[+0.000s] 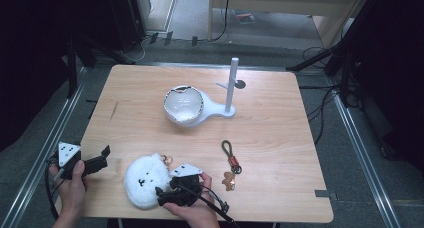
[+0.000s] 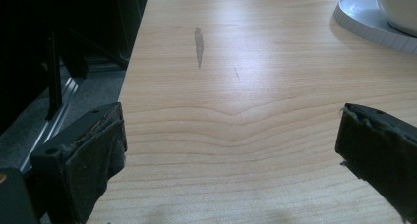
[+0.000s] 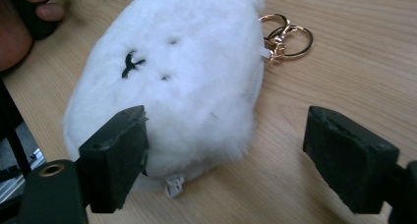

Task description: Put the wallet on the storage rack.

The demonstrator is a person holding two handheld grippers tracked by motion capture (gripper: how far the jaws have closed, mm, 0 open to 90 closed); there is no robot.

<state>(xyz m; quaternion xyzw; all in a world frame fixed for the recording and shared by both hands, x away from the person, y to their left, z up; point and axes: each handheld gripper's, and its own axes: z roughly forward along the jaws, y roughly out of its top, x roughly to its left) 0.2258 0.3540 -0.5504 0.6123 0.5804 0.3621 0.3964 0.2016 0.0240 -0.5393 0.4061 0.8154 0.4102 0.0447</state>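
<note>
Fluffy white plush pouch (image 3: 187,81) with shiny gold metal rings (image 3: 287,37) on matt light wood table (image 3: 344,62)

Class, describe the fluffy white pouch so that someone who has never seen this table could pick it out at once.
Start at the wooden table and go to its near edge, left of centre, where the right gripper sits with its jaws open. The fluffy white pouch lies there, a small black stitched face on top and gold rings at one end. Unlike the thin corded keychain nearby, it is round and furry.

Overhead light is brightening the wooden table (image 1: 280,118) evenly, while the frame's corners are falling into darkness. Glare is washing out the white bowl (image 1: 184,106); near jaws are blurring softly.
</note>
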